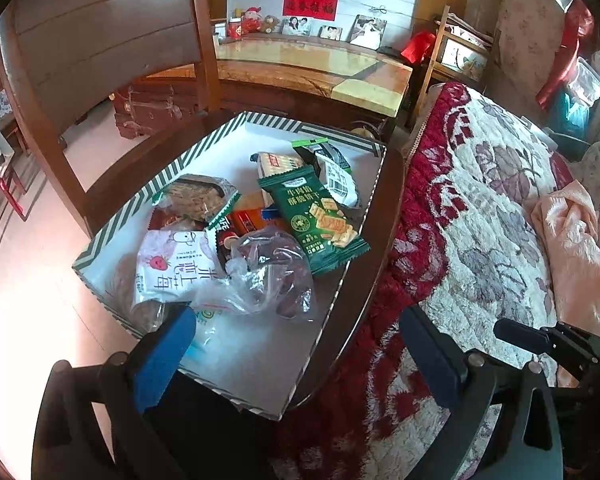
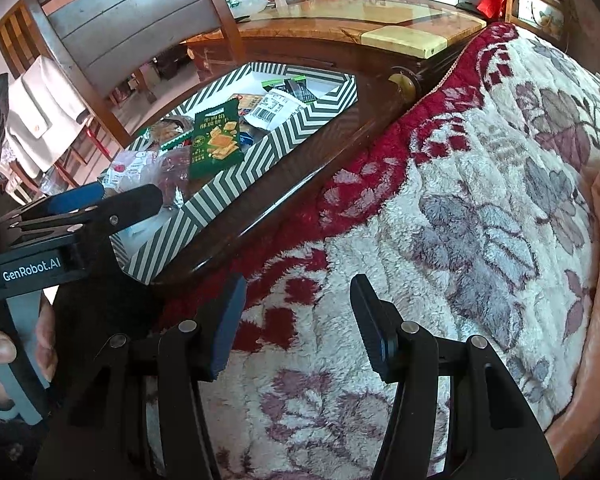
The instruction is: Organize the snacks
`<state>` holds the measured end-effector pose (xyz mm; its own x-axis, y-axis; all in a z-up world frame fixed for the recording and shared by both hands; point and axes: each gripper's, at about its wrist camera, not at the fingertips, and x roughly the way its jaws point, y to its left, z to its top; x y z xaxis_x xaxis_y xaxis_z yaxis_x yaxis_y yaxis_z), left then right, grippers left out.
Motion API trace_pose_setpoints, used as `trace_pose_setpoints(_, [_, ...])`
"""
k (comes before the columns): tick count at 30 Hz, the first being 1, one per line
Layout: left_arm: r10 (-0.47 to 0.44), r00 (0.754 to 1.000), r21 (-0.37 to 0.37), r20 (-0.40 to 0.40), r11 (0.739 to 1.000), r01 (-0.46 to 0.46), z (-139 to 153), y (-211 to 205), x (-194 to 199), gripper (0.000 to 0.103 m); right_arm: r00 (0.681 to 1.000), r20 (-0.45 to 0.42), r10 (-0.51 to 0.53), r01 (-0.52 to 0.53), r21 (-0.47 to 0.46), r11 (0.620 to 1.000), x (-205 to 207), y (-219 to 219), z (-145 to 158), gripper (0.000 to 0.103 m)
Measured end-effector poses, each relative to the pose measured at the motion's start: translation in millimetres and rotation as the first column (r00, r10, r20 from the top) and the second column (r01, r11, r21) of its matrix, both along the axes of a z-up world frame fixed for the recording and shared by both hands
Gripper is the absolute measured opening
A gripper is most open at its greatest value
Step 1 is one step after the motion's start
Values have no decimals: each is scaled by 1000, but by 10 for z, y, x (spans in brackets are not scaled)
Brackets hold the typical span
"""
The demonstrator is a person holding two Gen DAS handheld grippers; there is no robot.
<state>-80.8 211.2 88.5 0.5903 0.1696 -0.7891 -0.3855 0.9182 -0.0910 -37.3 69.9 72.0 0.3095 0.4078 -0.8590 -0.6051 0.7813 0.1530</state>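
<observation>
I am holding my left tool (image 1: 296,344) over the near end of the striped box (image 1: 112,220), its fingers spread as wide as they go and nothing between them. The snacks are lying in a loose heap inside that box: the green cracker packet (image 1: 320,224) on top toward the right, the white strawberry packet (image 1: 176,268) at the near left, a crumpled clear plastic bag (image 1: 268,276) just beside it, and a white barcode packet (image 1: 338,182) at the far end. The box is sitting on the dark wooden counter (image 1: 364,264), which is touching the floral blanket (image 1: 480,208) on its right.

My right tool (image 2: 298,324) is hanging over that blanket, well apart from the box, its fingers about half open and empty.

I judge I am between placements, with most snacks already gathered and both tools free. The next move, I think, calls for choosing one packet, likely the clear bag nearest my left tool, lowering over it and closing gently, since thin plastic may slip or drag its neighbours along.
</observation>
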Motion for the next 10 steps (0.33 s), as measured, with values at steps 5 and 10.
trace_pose_setpoints(5, [0,1000,6,3,1000,0,6,-5,-3,103,1000,-6,-1,1,-2,1000,9,-7,-9,54])
trace_pose_setpoints(10, [-7,1000,18,6,1000,7,33,-15,9,103,1000,-3,0,0,-9,1000,8,-15,-12,54])
